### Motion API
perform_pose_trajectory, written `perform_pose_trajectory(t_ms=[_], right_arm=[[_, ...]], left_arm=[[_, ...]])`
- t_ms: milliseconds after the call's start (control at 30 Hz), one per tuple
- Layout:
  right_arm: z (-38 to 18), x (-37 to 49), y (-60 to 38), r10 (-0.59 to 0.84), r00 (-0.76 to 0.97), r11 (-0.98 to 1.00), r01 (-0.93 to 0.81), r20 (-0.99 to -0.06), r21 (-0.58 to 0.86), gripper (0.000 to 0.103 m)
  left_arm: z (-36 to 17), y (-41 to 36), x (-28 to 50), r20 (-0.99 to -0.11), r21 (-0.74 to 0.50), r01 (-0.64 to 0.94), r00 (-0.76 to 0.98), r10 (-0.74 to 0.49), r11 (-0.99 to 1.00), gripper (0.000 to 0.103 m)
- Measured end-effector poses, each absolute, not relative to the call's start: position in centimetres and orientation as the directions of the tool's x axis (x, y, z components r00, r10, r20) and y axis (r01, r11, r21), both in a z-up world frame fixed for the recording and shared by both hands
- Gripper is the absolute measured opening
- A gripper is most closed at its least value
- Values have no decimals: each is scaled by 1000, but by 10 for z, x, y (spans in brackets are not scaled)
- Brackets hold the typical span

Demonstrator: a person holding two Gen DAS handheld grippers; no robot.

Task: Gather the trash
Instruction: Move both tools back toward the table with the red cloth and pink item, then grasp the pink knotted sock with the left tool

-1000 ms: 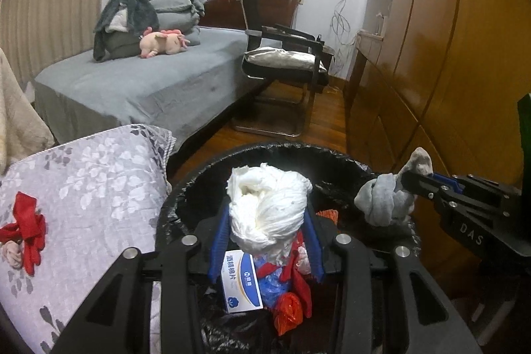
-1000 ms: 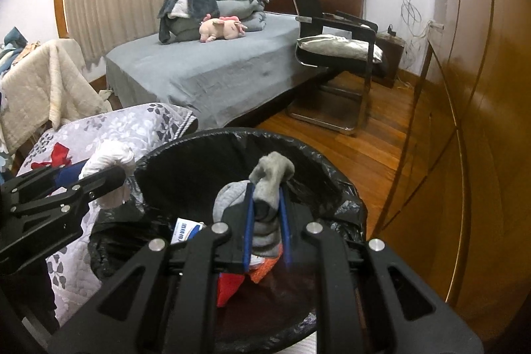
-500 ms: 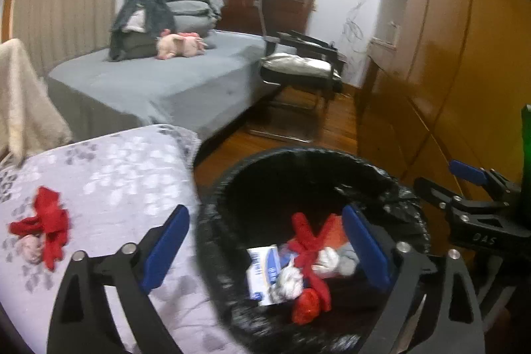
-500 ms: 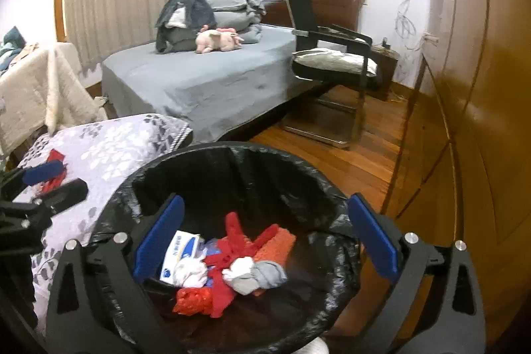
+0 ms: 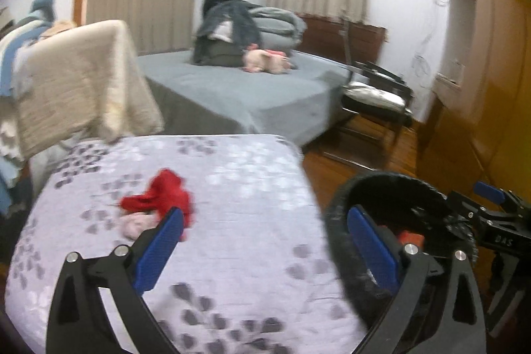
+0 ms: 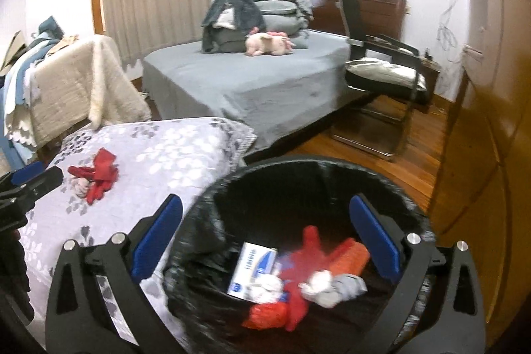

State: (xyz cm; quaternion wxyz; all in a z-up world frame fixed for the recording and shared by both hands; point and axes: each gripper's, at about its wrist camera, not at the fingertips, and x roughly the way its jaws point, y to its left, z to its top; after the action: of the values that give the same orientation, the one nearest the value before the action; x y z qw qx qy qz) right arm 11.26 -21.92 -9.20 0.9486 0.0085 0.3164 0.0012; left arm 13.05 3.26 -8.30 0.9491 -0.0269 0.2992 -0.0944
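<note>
A bin with a black liner (image 6: pixel 282 188) stands beside a flowered grey cover (image 6: pixel 172 161). In it lie a white and blue box (image 6: pixel 254 267), red scraps (image 6: pixel 308 241), a white wad (image 6: pixel 318 282) and a grey sock (image 6: pixel 348 286). My right gripper (image 6: pixel 265 201) hangs open over the bin, holding nothing. On the cover (image 5: pixel 252 188) lie a red cloth piece (image 5: pixel 159 194) and a pale wad (image 5: pixel 136 223). My left gripper (image 5: pixel 264 214) is above the cover, just right of the red piece; its jaws are opening with nothing between them. The bin (image 5: pixel 391 188) is to its right.
A grey bed (image 6: pixel 252 88) with folded bedding and a pink plush toy (image 6: pixel 268 43) lies behind. A black chair (image 6: pixel 381 68) stands on the wooden floor at right, by wooden wardrobe doors (image 6: pixel 481 155). A cream blanket (image 6: pixel 73 92) drapes furniture at left.
Both grippers opened and dropped the white wad and the grey sock into the bin. The left gripper swung left from the bin to above the flowered cover; the right drew back slightly.
</note>
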Motion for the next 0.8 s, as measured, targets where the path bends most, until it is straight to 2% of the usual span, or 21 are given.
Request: perform_pose_trajectory(t_ms=[400,800], right_arm=[[-103,165,-131,116,788,992,-118,-605,38,98],[-142,222,-72,142,748,988,-143,-648,51,98]], left_arm=[[-105,130,138,-592,-64,-41,806,-5,997,97],[-157,174,182,-674,-37,-114,736,59,993,94]])
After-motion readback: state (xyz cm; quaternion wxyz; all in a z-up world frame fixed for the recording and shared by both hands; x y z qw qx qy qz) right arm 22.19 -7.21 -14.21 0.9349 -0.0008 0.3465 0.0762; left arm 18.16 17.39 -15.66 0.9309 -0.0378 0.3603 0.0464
